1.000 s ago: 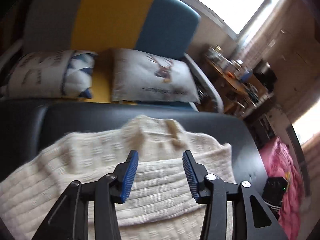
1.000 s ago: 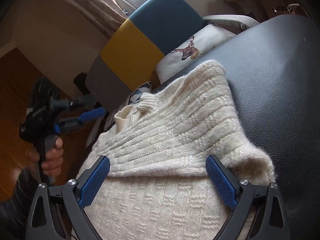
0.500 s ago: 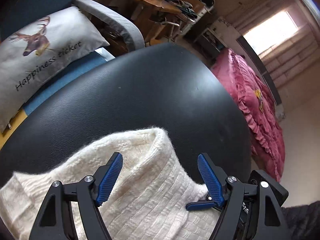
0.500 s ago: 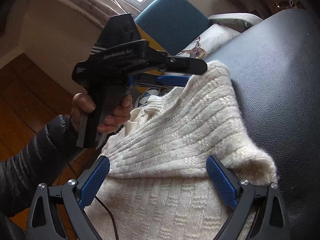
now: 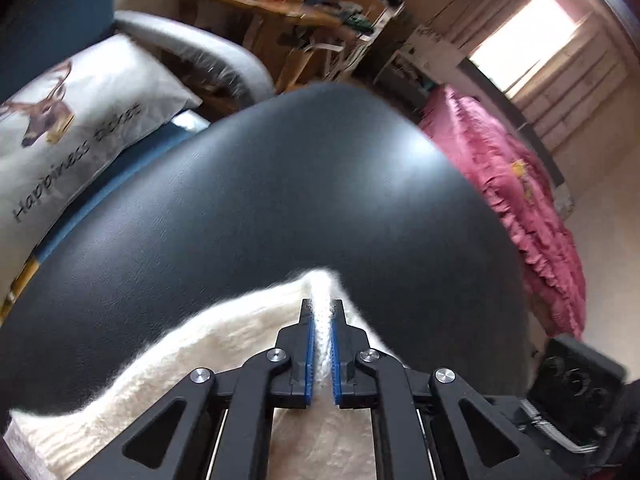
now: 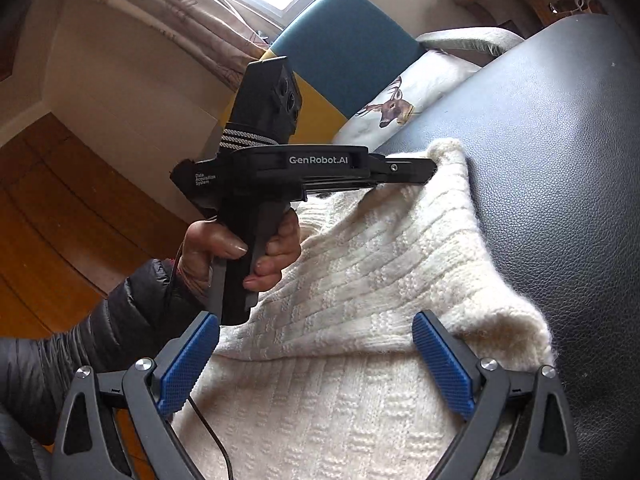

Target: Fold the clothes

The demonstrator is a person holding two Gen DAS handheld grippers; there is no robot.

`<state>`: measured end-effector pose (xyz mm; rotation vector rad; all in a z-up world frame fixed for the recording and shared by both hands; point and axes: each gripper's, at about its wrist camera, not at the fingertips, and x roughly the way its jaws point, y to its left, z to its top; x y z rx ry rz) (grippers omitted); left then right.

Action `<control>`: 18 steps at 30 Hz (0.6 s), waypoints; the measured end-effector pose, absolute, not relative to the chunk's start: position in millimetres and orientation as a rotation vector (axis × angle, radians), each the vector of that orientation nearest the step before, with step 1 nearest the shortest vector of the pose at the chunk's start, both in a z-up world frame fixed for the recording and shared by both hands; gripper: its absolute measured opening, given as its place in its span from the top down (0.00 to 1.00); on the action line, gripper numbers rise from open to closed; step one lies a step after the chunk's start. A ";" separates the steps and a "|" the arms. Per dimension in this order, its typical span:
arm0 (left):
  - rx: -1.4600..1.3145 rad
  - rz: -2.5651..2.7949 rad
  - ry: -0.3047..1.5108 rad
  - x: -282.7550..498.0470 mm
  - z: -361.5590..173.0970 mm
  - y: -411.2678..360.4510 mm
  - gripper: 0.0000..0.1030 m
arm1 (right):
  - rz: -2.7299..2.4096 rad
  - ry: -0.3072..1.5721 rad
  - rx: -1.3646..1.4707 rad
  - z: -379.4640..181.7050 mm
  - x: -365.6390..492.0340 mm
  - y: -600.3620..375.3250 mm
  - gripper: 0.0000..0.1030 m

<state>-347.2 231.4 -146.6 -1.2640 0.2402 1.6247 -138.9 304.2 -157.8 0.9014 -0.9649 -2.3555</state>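
Pinching the cream sweater (image 5: 224, 336) corner, left gripper (image 5: 321, 320); right gripper (image 6: 316, 360) spread wide above its folded hem.

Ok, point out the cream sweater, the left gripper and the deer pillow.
cream sweater (image 6: 380, 264): right wrist view, folded top layer.
left gripper (image 5: 322, 312): left wrist view, between its fingertips.
deer pillow (image 5: 100, 108): left wrist view, pillow face.
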 end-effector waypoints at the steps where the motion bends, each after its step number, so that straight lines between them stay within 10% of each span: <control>1: -1.273 1.634 0.250 -347.3 -150.0 230.2 0.93 | -2.358 -0.962 0.903 -157.7 -139.7 304.0 0.03; 8: -1.246 1.785 0.140 -338.1 -124.4 201.1 0.84 | -2.361 -0.957 0.911 -157.9 -144.4 306.2 0.03; 12: -1.202 1.915 0.020 -328.1 -102.7 172.8 0.57 | -2.410 -0.853 0.904 -141.4 -138.5 306.0 0.03; 18: -1.210 2.069 -0.038 -278.9 -104.4 90.8 0.56 | -2.516 -0.510 0.905 -108.3 -171.4 304.9 0.03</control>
